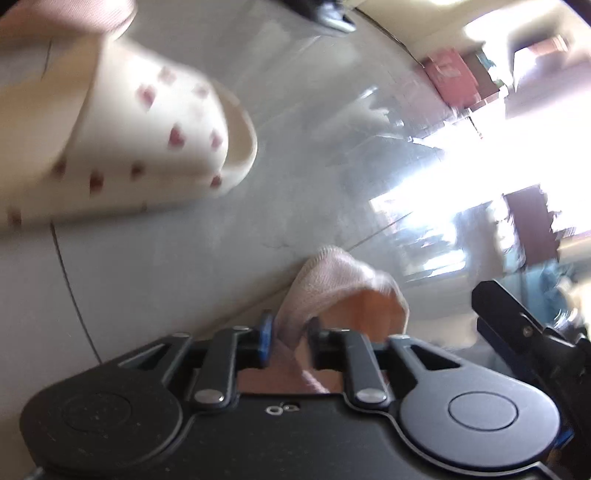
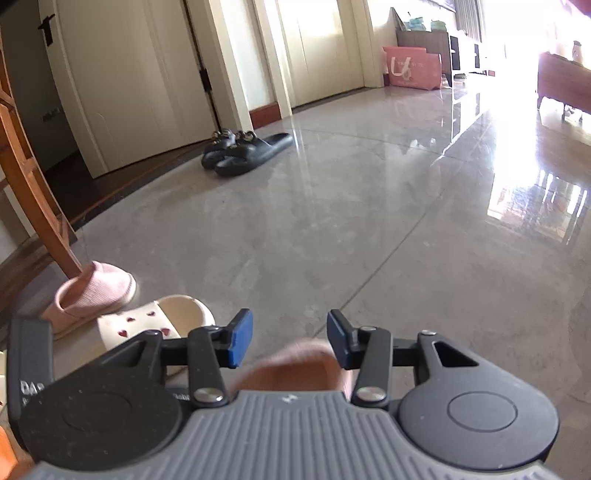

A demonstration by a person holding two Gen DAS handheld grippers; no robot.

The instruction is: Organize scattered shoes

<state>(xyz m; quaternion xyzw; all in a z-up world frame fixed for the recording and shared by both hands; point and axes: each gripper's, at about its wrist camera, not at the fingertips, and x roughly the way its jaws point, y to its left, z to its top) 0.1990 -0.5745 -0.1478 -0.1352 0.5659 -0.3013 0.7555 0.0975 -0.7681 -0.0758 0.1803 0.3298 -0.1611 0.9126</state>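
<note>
In the left wrist view my left gripper [image 1: 290,338] has its blue pads close on the rim of a pink knit slipper [image 1: 343,284], whose toe points away over the grey floor. Up left lies a white slipper with red hearts [image 1: 147,140]; a second pink slipper [image 1: 55,14] lies just beyond it. The right wrist view shows my right gripper [image 2: 290,341] open, its pads apart over the floor, with a blurred pink shape [image 2: 295,365] low behind them. The white slipper [image 2: 159,321] and the other pink slipper [image 2: 92,291] lie at the left.
A pair of black slippers [image 2: 243,151] sits by the doorway. A wooden chair leg [image 2: 40,206] stands against the pink slipper on the left. A pink bag [image 2: 410,66] leans by a far cabinet. Glossy grey floor tiles [image 2: 369,221] stretch to the right, in strong glare.
</note>
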